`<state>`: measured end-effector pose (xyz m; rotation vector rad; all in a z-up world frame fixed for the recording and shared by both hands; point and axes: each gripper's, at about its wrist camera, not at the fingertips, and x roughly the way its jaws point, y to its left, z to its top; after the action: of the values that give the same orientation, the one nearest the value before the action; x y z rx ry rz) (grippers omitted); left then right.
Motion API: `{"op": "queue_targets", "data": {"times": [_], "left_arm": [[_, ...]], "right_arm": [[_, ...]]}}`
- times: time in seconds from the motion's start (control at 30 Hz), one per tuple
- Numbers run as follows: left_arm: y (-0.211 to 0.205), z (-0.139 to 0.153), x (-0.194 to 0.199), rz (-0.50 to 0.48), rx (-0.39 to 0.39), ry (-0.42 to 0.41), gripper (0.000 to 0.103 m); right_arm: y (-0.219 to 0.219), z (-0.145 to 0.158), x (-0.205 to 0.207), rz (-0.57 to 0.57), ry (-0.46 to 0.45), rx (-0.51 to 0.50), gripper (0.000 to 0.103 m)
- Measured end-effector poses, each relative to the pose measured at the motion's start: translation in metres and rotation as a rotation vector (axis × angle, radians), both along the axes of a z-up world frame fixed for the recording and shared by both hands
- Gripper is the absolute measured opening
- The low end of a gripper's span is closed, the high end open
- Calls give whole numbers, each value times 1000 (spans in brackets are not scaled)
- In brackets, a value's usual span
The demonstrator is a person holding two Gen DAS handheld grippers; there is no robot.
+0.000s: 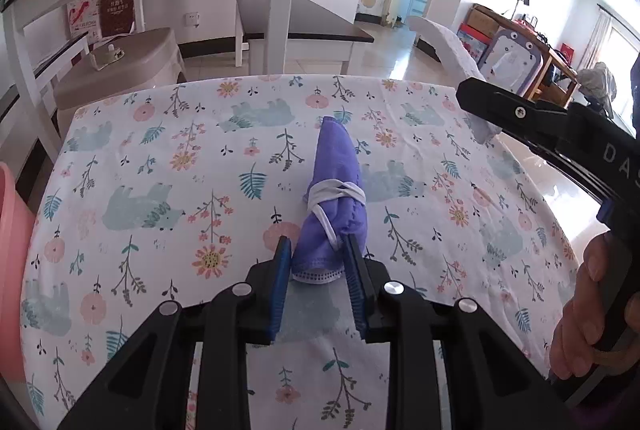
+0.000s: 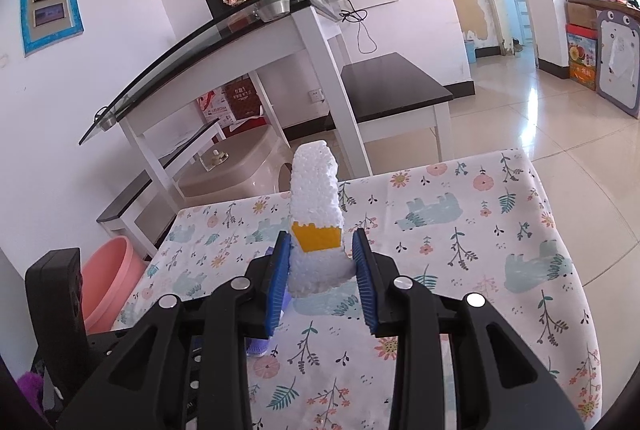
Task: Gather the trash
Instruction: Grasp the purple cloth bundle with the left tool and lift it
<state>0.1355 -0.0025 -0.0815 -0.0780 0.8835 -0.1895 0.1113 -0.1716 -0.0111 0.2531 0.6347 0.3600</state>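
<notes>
The rolled purple face mask (image 1: pixel 336 189), bound with its own white ear loops, lies on the floral tablecloth (image 1: pixel 160 157) just below the centre of the left wrist view, its near end sitting between the blue pads of the left gripper (image 1: pixel 316 254). Those jaws stand apart around the roll; the right pad looks to touch its side while the left shows a sliver of cloth, so I judge the mask not yet clamped. To take it well, the pads should be eased a little further along the roll so they close on the thick bundled part under the loops, not on the thin white hem at the tip, which would likely slip out. Squeeze squarely, then lift straight up so the cloth is not dragged with it. In the right wrist view, the right gripper (image 2: pixel 320 250) holds a white foam piece (image 2: pixel 316 213) with a yellow patch upright at mid-frame, its jaws closed on the foam's lower part. That hand should stay steady. The pink bucket (image 2: pixel 108 278), at lower left of that view beside the table, is probably where both pieces go.
</notes>
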Motion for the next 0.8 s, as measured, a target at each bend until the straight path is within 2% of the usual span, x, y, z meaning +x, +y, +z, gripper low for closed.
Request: {"op": "queue_targets", "data": {"times": [0.13, 0.27, 0.43, 0.67, 0.8], "left_arm": [[5, -4, -2, 32, -45, 28, 27], [7, -5, -2, 34, -60, 27, 26], [9, -4, -5, 41, -48, 19, 23], [18, 3, -17, 102, -50, -16, 16], [22, 10, -28, 124, -20, -44, 16]], "right_arm": [[0, 0, 0, -1, 2, -4, 32], [-1, 0, 0, 0, -2, -3, 32], [0, -1, 0, 0, 0, -3, 32], [2, -2, 0, 6, 2, -8, 32], [5, -3, -1, 19, 1, -15, 32]]}}
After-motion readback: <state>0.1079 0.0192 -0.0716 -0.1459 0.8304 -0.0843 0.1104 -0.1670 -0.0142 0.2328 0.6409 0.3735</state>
